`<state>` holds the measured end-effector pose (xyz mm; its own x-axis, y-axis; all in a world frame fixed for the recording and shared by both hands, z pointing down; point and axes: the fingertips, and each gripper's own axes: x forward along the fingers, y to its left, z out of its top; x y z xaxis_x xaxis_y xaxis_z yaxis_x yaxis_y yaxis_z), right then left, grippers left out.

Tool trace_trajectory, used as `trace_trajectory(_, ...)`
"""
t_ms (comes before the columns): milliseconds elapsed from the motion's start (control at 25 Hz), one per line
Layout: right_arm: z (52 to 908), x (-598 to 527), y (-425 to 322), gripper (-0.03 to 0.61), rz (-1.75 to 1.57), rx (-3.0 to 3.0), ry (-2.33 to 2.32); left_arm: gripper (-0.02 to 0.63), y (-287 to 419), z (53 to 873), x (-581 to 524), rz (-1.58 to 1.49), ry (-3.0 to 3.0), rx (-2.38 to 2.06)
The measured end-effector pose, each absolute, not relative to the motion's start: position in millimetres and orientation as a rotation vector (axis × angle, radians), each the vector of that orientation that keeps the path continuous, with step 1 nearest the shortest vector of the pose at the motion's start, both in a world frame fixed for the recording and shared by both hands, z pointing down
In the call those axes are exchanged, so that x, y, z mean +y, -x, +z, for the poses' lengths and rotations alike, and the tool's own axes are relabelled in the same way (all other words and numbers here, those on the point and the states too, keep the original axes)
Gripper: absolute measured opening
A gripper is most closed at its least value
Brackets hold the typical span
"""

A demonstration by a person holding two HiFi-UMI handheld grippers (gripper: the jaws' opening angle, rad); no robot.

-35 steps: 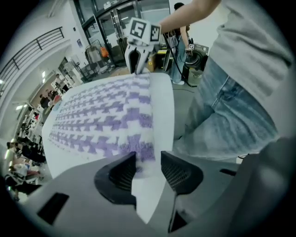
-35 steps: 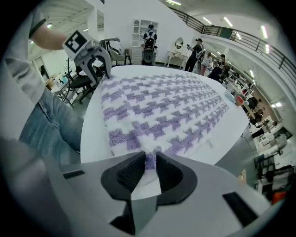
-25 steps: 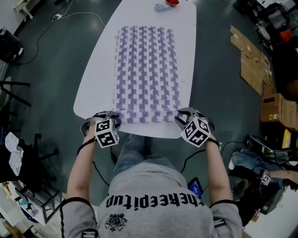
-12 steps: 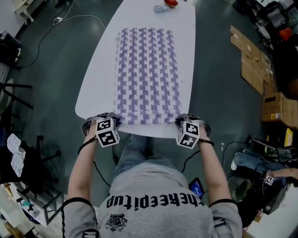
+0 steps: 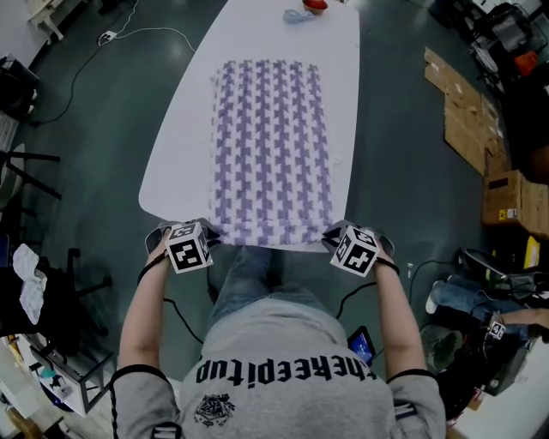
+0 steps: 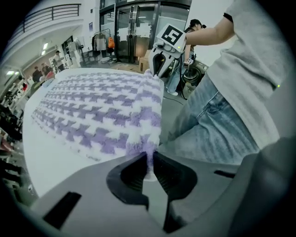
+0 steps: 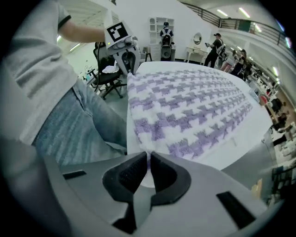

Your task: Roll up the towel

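A purple-and-white houndstooth towel [image 5: 270,146] lies flat along the white oval table [image 5: 171,163]. My left gripper [image 5: 208,234] pinches its near-left corner and my right gripper [image 5: 331,236] pinches its near-right corner. Both sets of jaws have just been closing with the towel's edge between them. In the left gripper view the pads of the left gripper [image 6: 149,159] press on the corner of the towel [image 6: 106,106]. In the right gripper view the right gripper [image 7: 148,159] clamps the other corner of the towel [image 7: 189,102]. The near edge sits at the table's near rim.
A red object [image 5: 316,4] and a small grey-blue thing [image 5: 298,15] lie at the table's far end. Cardboard pieces [image 5: 467,120] and boxes stand on the floor to the right, and a cable [image 5: 129,34] runs at the far left. The person's jeans [image 5: 249,274] are just below the near rim.
Both grippers closed on the towel's near corners and drew back toward the person. The whole towel slid nearer, so its near edge now reaches the table's rim.
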<state>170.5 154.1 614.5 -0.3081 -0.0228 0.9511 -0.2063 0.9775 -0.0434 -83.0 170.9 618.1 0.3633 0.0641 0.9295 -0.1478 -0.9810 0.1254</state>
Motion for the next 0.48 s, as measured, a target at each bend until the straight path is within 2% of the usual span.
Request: trace_trajectory(480,590,97,-159,0.021,0.194,-1.934,-0.276,0.046,96,606,131,1.567,-2.414,-0.098)
